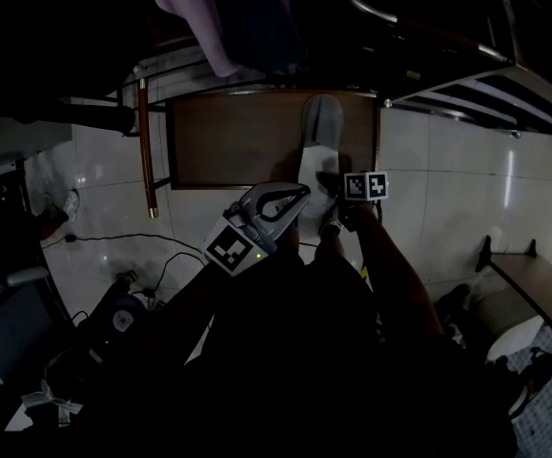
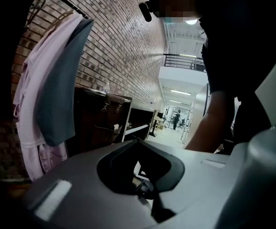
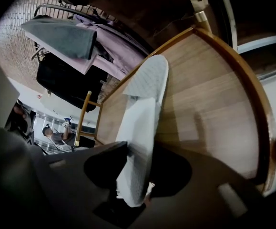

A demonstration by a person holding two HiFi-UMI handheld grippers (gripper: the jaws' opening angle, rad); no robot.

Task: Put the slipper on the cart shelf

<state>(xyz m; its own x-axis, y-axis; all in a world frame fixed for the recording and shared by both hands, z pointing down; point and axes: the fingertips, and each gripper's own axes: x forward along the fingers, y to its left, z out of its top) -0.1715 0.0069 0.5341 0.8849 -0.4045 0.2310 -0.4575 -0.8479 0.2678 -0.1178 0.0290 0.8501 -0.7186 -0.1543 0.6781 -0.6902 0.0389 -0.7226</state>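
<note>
A pale grey slipper (image 1: 321, 127) lies lengthwise on the brown wooden cart shelf (image 1: 218, 141), toe pointing away from me. My right gripper (image 1: 327, 181) is at its near heel end. In the right gripper view the slipper (image 3: 147, 94) runs from the shelf (image 3: 209, 94) back between the jaws, and the right gripper (image 3: 140, 149) is shut on its heel, both jaw tips against it. My left gripper (image 1: 297, 192) hangs just left of the slipper's heel, above the floor, holding nothing. In its own view the left gripper (image 2: 138, 140) is shut, tips together.
A pink robe (image 1: 218, 17) and a grey garment (image 3: 61, 37) hang from a rail over the cart's far side. A gold cart post (image 1: 145, 151) stands at the shelf's left. Cables (image 1: 142, 256) trail over the white tiled floor at the left. A raised rim (image 3: 252, 94) borders the shelf.
</note>
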